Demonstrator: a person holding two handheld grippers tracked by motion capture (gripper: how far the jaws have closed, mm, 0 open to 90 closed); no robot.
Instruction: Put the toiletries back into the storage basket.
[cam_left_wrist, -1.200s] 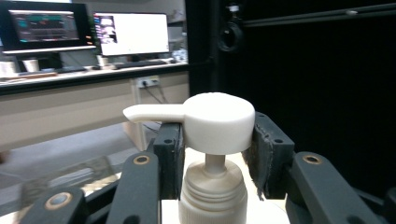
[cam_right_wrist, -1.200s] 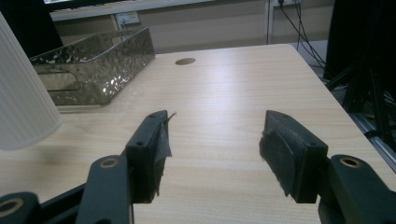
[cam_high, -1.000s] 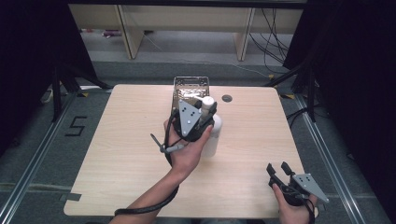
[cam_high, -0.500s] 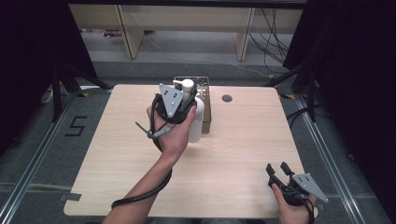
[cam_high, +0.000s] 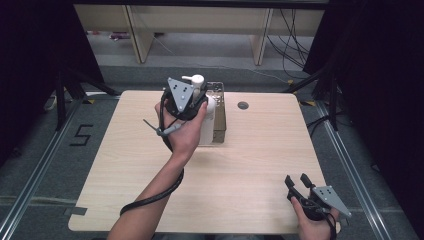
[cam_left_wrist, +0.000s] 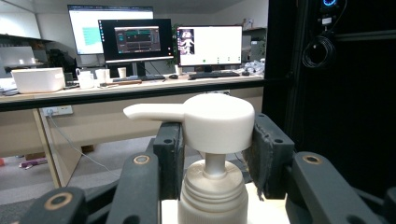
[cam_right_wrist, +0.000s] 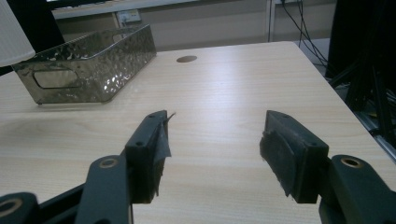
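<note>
A white pump bottle (cam_high: 208, 122) is held upright over the table, just left of a hammered metal basket (cam_high: 219, 114). My left gripper (cam_high: 192, 99) is shut on it just below the pump head (cam_high: 195, 79). In the left gripper view the two black pads (cam_left_wrist: 170, 151) press on either side of the pump bottle (cam_left_wrist: 217, 122) at its neck, with the spout pointing left. My right gripper (cam_high: 299, 184) rests at the table's near right corner, open, with nothing between its jaws. In the right gripper view that gripper (cam_right_wrist: 215, 144) faces bare wood, with the basket (cam_right_wrist: 88, 63) far left.
The wooden table (cam_high: 250, 165) has a round cable hole (cam_high: 243, 105) to the right of the basket. Dark curtains and frame legs flank both sides. Beyond the far edge stand shelves, and the left gripper view shows a desk with monitors (cam_left_wrist: 140, 39).
My left gripper has carried the pump bottle up and to the left, from the basket's near end to its left side. The right gripper has stayed put.
</note>
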